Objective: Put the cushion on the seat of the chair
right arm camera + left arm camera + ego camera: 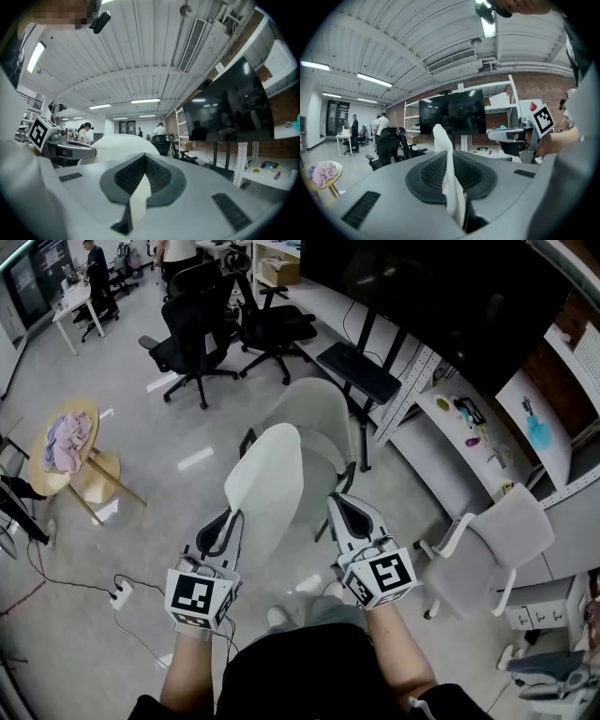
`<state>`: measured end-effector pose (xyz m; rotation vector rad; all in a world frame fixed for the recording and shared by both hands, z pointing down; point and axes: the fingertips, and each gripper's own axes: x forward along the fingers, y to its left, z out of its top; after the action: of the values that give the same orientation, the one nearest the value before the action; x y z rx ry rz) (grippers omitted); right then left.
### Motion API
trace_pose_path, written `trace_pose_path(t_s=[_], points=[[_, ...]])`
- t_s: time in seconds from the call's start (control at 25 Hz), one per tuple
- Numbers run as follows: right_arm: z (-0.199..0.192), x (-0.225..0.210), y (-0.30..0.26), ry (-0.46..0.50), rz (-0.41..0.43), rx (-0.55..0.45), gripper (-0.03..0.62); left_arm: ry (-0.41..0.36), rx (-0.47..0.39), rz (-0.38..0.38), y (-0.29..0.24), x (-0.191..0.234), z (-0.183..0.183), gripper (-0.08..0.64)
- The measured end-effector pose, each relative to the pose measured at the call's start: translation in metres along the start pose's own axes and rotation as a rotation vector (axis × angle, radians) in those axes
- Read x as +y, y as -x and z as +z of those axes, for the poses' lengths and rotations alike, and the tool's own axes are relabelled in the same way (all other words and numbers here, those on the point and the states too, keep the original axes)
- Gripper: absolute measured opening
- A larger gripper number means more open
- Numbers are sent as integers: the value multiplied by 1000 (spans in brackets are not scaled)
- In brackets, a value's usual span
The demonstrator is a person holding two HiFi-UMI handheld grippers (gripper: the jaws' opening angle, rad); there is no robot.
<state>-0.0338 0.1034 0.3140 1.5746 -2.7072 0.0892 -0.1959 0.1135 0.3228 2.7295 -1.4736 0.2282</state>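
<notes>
Grey polished flooring fills the open office below the person. One pale white, rounded fabric cushion [267, 486] hangs upright between the two tongs. The left gripper [225, 521] pinches the cushion's left edge, with a fold of white fabric wedged between its dark pads. The right gripper [339, 507] is clamped on the right edge in the same way. Both bare forearms reach forward side by side, and the tongs point roughly level.

Just beyond the tongs stands one light grey shell chair [323, 409]. The cushion appears to be clear of its seat, though the steep view makes that uncertain. Farther ahead are two black swivel chairs [192, 343]. One grey armchair [483, 554] sits right of the right gripper. One round wooden table [56, 479] stands well left of the left gripper.
</notes>
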Motion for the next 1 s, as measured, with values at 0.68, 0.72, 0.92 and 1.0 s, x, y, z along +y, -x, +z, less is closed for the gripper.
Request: trace_pose_path(t_s=[0.68, 0.72, 0.92, 1.0], points=[[-14, -96, -86, -41, 52, 38, 8, 35, 52, 67, -108, 29, -10, 46], [-14, -104, -92, -45, 56, 41, 8, 39, 57, 72, -117, 30, -10, 46], [-16, -143, -117, -59, 75, 52, 8, 52, 74, 94, -161, 31, -9, 46], [-15, -159, -125, -60, 86, 55, 8, 57, 81, 104, -179, 30, -8, 46]])
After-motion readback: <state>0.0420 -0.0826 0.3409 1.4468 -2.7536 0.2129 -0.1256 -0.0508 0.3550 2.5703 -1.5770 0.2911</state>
